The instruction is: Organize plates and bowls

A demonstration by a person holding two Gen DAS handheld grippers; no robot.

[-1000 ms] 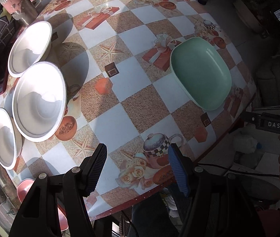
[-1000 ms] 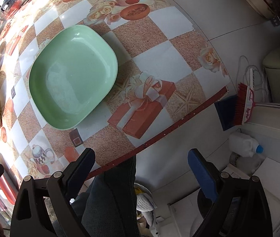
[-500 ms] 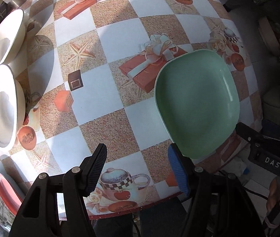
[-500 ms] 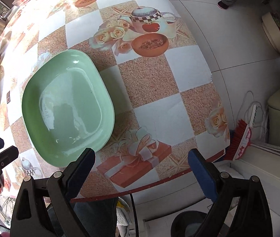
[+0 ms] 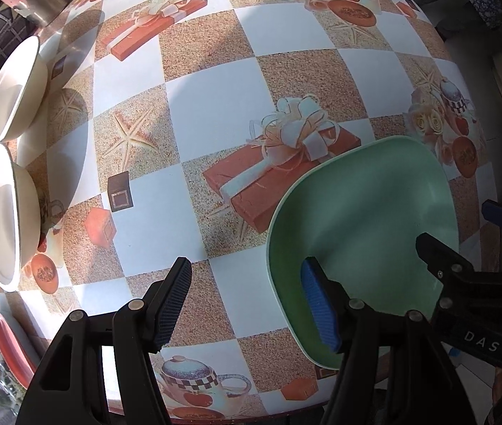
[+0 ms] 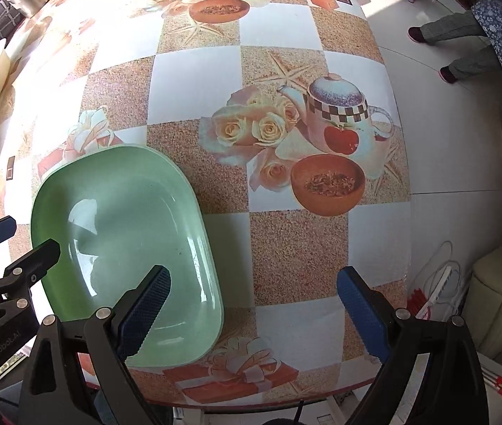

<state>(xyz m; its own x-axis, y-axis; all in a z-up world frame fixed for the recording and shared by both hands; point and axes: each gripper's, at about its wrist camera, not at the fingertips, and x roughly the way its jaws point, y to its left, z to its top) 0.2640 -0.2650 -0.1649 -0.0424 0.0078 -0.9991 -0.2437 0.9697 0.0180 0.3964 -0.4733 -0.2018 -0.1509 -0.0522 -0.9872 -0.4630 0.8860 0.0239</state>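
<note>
My left gripper [image 5: 247, 299] and right gripper [image 6: 254, 313] both hang with jaws released, empty, one finger of each over opposite rims of the green plate [image 6: 127, 241], which lies near the tabletop [image 5: 215, 106] edge. Only my left view shows the white bowls [image 5: 3, 209] well apart at the left edge with a red dish [image 5: 10, 347] below them. Only my right view shows the floor, a brush [image 6: 435, 290] and a seated person's legs [image 6: 453, 32] farther off.
</note>
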